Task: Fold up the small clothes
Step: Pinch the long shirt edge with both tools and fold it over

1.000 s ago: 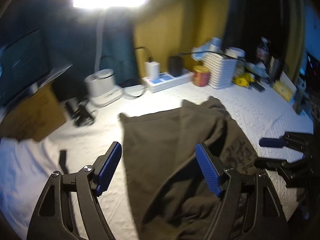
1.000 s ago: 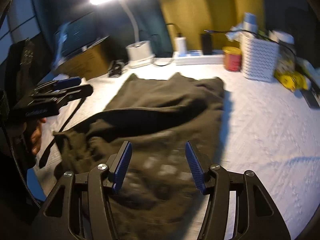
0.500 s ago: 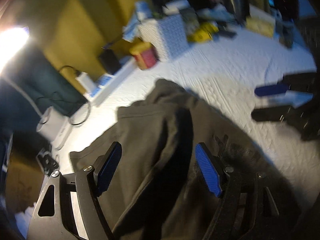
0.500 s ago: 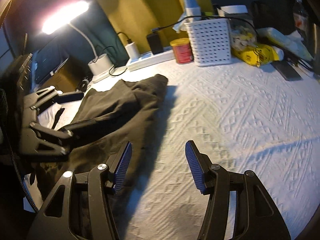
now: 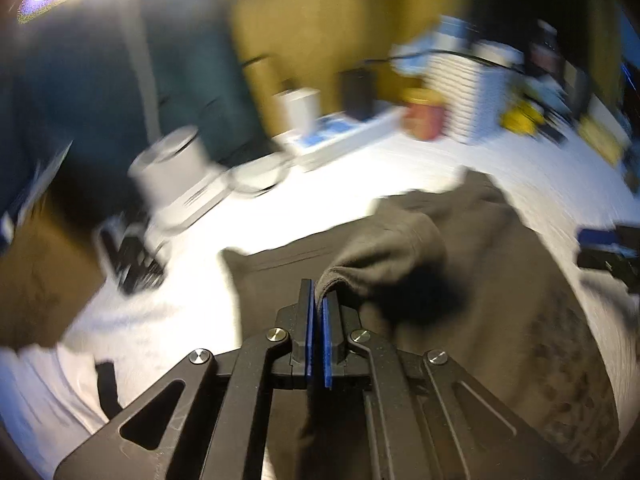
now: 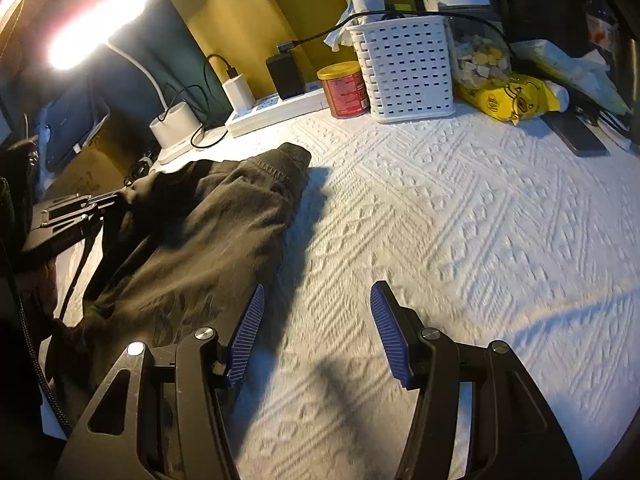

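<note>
One dark brown piece of clothing (image 6: pixel 208 240) lies on the white bumpy cloth (image 6: pixel 460 240) that covers the table. It sits on the left side in the right wrist view, with one end reaching toward the far side.

There are two grippers. The left gripper (image 5: pixel 319 304) has just snapped closed, and a fold of the dark clothing is pinched between its two blue pads. The pinched fold is lifted a little above the rest of the clothing. The left wrist view is blurry. The right gripper (image 6: pixel 316 332) is wide open with nothing between its two blue pads. It is over the bare white cloth, just to the right of the clothing's edge.

At the far side of the table stand one white basket (image 6: pixel 404 68) with holes, one red can (image 6: pixel 346 90) just left of it, one white power strip (image 6: pixel 276 112), one bright lamp (image 6: pixel 92 28), and one yellow bag (image 6: pixel 508 98) to the right of the basket.
</note>
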### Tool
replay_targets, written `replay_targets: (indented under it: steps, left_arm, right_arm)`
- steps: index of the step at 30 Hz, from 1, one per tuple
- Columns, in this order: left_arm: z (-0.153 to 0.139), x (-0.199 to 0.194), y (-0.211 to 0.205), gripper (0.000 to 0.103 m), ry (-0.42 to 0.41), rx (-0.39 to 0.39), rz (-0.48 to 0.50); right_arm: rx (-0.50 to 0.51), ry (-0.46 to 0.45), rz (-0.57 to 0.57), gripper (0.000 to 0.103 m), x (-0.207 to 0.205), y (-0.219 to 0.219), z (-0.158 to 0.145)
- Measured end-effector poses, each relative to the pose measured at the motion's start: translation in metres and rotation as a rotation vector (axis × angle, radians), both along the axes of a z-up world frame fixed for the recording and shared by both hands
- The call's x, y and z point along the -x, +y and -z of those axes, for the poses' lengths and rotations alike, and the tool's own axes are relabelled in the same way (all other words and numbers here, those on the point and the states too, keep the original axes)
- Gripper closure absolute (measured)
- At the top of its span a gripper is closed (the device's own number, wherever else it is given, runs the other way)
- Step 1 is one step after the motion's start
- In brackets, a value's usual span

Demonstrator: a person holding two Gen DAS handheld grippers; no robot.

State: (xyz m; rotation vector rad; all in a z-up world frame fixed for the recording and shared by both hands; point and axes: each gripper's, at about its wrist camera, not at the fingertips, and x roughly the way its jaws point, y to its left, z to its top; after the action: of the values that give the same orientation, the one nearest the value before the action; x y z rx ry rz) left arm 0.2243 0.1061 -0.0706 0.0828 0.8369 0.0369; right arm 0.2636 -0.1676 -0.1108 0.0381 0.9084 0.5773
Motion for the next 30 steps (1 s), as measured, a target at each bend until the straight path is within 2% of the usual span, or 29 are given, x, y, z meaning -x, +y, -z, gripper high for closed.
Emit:
replay_targets:
  steps: [3, 6, 9, 14, 16, 17, 18, 20, 21, 25, 26, 27, 28, 30]
  left_arm:
    - [0.010, -0.002, 0.032, 0.101, 0.000, 0.054, -0.064]
    - [0.013, 0.000, 0.049, 0.101, -0.011, 0.069, -0.098]
    - [0.008, 0.005, 0.056, 0.101, -0.048, 0.126, -0.087]
    - [0.000, 0.006, 0.046, 0.098, -0.085, 0.161, -0.041]
    - [0.000, 0.004, 0.039, 0.071, -0.084, 0.187, 0.002]
    - [0.002, 0.001, 0.036, 0.042, -0.082, 0.200, 0.022]
    - [0.003, -0.001, 0.033, 0.030, -0.081, 0.219, 0.038]
    - [0.008, -0.007, 0.029, 0.030, -0.059, 0.263, 0.066]
    - [0.011, -0.010, 0.026, 0.030, -0.049, 0.271, 0.082]
    - [0.024, -0.024, 0.013, 0.030, 0.000, 0.248, 0.143]
    - [0.027, -0.025, 0.009, 0.036, 0.005, 0.245, 0.163]
    - [0.029, -0.025, 0.007, 0.053, 0.010, 0.241, 0.180]
    - [0.032, -0.026, 0.003, 0.062, 0.021, 0.228, 0.194]
    - [0.038, -0.028, -0.001, 0.092, 0.041, 0.210, 0.215]
  right_arm:
    - [0.006, -0.008, -0.003, 0.044, -0.005, 0.008, -0.002]
    - [0.012, -0.017, -0.011, 0.044, -0.013, 0.018, -0.001]
    - [0.033, -0.009, 0.008, 0.044, -0.024, 0.026, 0.004]
    - [0.022, -0.023, 0.031, 0.044, -0.043, 0.035, -0.003]
    - [0.017, -0.042, 0.040, 0.044, -0.051, 0.037, -0.007]
    - [0.012, -0.050, 0.044, 0.044, -0.054, 0.037, -0.009]
    - [-0.002, -0.050, 0.047, 0.044, -0.060, 0.037, -0.010]
    - [-0.028, -0.036, 0.051, 0.045, -0.067, 0.035, -0.010]
    - [-0.045, -0.028, 0.051, 0.048, -0.070, 0.034, -0.010]
    - [-0.094, 0.038, 0.025, 0.054, -0.080, 0.037, 0.000]
    - [-0.102, 0.058, 0.018, 0.056, -0.083, 0.039, 0.004]
    - [-0.114, 0.079, 0.009, 0.061, -0.085, 0.041, 0.008]
    - [-0.131, 0.102, -0.002, 0.068, -0.086, 0.044, 0.012]
    - [-0.170, 0.139, -0.007, 0.078, -0.092, 0.047, 0.018]
